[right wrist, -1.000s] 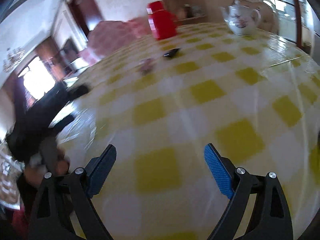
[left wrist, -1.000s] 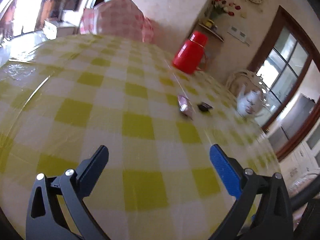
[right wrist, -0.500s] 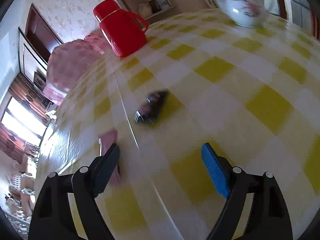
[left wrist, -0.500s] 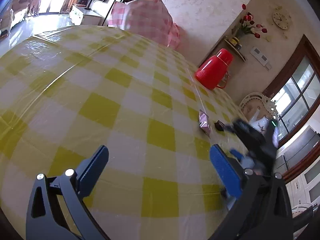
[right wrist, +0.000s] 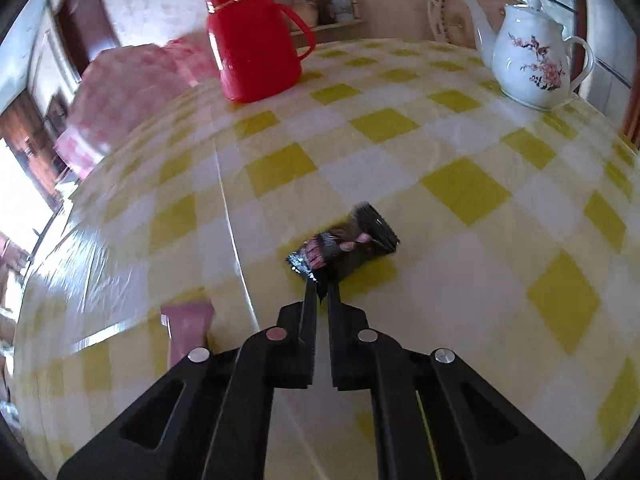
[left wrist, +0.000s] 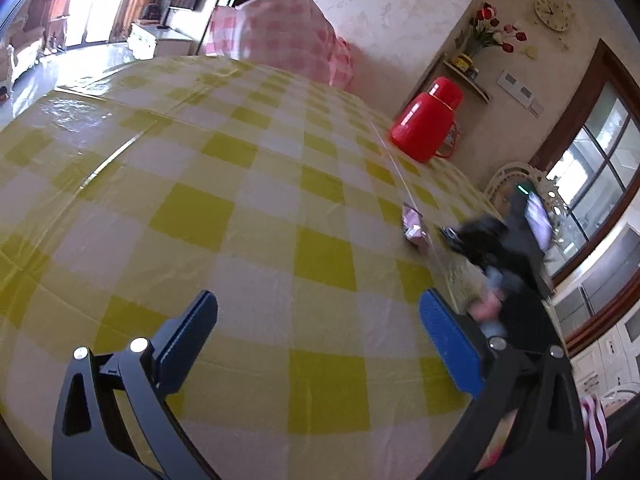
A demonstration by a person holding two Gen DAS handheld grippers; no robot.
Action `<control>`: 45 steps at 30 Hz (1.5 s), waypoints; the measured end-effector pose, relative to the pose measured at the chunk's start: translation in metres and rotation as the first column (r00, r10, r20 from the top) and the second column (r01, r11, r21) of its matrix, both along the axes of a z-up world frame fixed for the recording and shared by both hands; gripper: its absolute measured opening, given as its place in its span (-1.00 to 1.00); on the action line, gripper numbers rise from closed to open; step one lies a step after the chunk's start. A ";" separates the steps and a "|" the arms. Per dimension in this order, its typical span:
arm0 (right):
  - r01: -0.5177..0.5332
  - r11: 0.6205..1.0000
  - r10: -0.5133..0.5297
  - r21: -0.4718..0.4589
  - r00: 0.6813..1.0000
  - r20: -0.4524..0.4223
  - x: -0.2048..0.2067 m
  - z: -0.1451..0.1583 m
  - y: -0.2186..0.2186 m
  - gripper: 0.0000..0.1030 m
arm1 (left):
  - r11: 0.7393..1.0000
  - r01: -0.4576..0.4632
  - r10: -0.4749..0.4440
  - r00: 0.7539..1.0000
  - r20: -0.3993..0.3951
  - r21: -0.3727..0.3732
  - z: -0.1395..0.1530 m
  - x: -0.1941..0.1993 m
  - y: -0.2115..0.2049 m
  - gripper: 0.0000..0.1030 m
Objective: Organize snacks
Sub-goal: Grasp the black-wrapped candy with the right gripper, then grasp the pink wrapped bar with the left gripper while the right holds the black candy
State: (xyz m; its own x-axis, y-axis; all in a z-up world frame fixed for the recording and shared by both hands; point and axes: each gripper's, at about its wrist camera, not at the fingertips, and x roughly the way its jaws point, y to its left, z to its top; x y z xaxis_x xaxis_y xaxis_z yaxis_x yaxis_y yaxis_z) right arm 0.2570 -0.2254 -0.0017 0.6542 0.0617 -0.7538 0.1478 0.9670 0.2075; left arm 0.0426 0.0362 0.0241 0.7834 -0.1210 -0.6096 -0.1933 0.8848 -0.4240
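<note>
Right gripper (right wrist: 322, 286) just closed, jaws pinched on near corner of small black foil snack packet (right wrist: 346, 246), lying on yellow-checked counter (right wrist: 460, 188) well in front of red plastic thermos jug (right wrist: 254, 40); corner grip suits flat wrapper. Pink snack packet (right wrist: 186, 330) left of black one, untouched. Left gripper (left wrist: 316, 336) wide open, empty, hovering clear as spare.

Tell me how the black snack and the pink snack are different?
The black snack is dark and pinched at its near end by the shut right gripper; the pink snack is pale and lies free, nothing touching it. The black one sits farther right. Both are small wrapped packets on the checked table.
</note>
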 end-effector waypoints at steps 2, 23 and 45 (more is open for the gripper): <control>-0.056 0.997 0.055 0.046 0.998 0.015 -0.033 0.006 -0.011 -0.92 | 1.000 -0.006 0.006 1.000 -0.010 0.005 -0.002 0.002 0.001 0.96; -0.305 0.922 0.324 -0.239 0.945 0.042 -0.253 0.014 -0.033 0.74 | 1.000 0.006 -0.007 0.998 -0.056 -0.023 -0.009 0.006 0.004 0.96; -0.467 0.863 0.473 -0.193 0.881 -0.019 -0.224 0.002 -0.020 -0.26 | 0.978 0.201 -0.196 0.977 -0.081 0.056 -0.009 0.035 -0.045 0.96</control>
